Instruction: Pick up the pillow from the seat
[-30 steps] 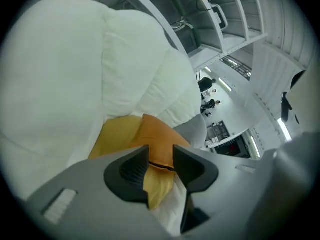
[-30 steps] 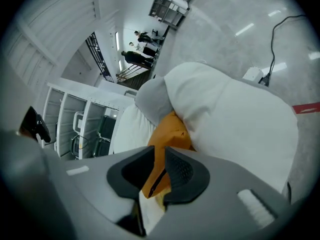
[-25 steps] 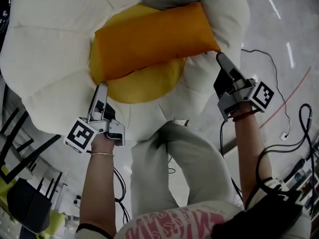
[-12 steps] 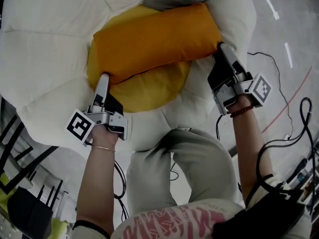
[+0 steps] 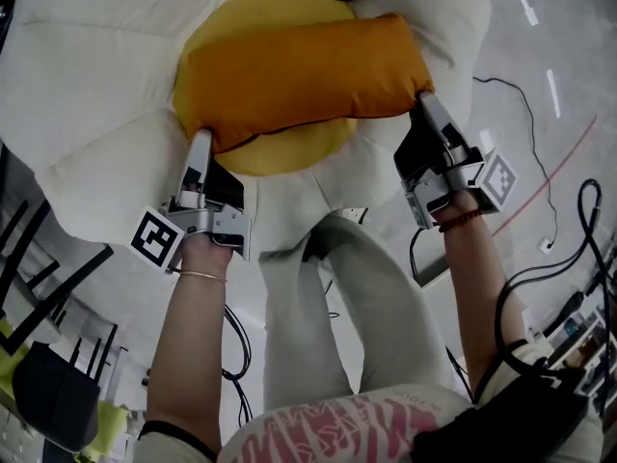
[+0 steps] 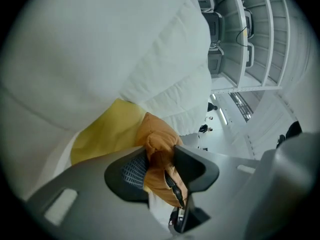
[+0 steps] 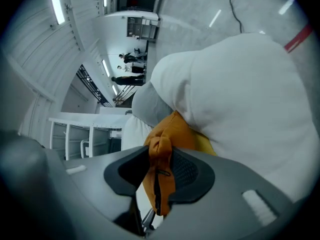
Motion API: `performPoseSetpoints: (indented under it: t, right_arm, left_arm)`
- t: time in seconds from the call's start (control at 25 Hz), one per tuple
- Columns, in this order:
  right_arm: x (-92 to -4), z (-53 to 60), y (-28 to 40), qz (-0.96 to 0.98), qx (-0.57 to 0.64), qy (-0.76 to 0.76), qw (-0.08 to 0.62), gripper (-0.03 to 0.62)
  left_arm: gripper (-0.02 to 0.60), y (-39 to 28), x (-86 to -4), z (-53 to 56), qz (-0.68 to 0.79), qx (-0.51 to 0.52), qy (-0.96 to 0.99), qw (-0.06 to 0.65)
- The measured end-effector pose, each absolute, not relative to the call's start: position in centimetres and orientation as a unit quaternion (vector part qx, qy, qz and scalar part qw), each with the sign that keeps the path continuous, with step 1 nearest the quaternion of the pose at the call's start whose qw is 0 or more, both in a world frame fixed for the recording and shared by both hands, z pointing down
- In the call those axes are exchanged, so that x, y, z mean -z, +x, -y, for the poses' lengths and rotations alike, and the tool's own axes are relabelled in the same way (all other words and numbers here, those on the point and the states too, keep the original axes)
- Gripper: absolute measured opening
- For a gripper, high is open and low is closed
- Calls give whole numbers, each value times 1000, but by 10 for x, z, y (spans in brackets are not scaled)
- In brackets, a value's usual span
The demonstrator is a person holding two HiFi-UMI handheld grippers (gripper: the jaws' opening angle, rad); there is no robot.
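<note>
Closing on the two ends of the orange pillow, your left gripper and right gripper each pinch a bunched corner of fabric. The grasp looks almost set; the pillow rests on the seat, not yet lifted. A second ago both grippers sat just short of those corners.

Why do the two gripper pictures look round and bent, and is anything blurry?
Left gripper view: wide-angle circle, black corners, shelves bowed, pillow sharp. Right gripper view: same bending, light strip glaring. Head view: dim, darker edges, nothing smeared.
</note>
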State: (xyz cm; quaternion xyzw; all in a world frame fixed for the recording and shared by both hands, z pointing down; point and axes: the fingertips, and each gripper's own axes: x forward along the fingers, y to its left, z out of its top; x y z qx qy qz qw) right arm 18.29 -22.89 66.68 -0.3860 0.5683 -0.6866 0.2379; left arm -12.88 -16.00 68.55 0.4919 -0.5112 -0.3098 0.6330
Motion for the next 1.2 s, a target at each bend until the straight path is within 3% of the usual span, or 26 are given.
performPoseSetpoints:
  t: [0.6,0.8,1.0,1.2]
  right_arm:
    - [-622,31,173,-415,789,-435,124,118]
    - [-549,1,167,-409,795,-434,111,118]
    - [-459,21,152,-443,779,-421,137,118]
    - [-350,91,136,-524,727,-394,205,118]
  left_arm:
    - [164,-139,-617,-33,533,186,380,733]
    - [164,-148,-546,-54,507,144,397,752]
    - [161,-163,-457,-29,500,166,447,723]
    - [161,-179,-346,34,492,228,537,646]
